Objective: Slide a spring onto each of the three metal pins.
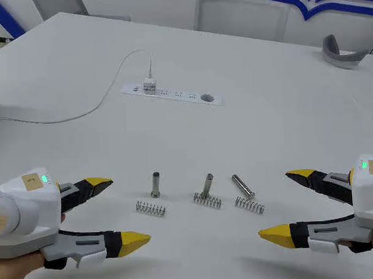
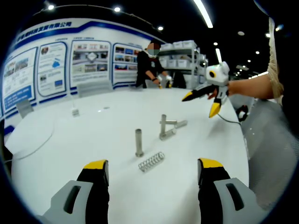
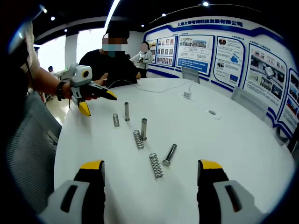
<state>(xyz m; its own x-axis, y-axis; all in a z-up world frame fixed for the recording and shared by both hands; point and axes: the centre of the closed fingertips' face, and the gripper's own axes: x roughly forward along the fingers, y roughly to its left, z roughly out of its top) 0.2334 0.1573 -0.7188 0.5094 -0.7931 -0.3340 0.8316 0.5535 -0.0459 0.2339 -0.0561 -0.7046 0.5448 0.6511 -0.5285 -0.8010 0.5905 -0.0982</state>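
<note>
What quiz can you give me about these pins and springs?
1. True or false: a spring is already on a pin.
2. How many pins stand upright? A) one B) two C) three
3. Fill in: the left tool and right tool are both ____, holding nothing.
Key: 1 false; 2 B; 3 open.
</note>
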